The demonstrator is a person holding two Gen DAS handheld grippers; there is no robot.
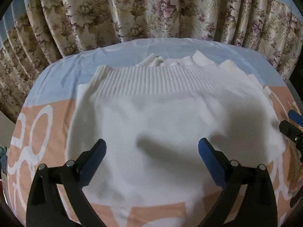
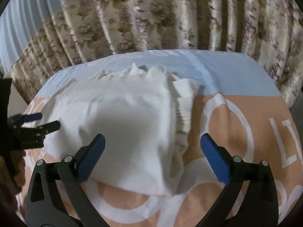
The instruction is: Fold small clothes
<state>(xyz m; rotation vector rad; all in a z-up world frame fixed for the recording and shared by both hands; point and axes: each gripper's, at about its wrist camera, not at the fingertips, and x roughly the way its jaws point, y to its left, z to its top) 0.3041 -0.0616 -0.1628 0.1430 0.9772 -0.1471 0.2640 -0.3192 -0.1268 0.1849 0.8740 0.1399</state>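
Lying folded on the peach-and-blue sheet (image 1: 47, 98), the white sweater (image 1: 151, 117) sits below both claws; left gripper (image 1: 151, 147) and right gripper (image 2: 152, 143) gape wide above it, holding nothing.

Dim indoor light, soft shadows, fisheye-bent edges, motion blur in right view.

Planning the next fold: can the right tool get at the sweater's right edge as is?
Probably yes: the right tool is open above the white sweater, and its ribbed right edge lies uncovered between the fingers.
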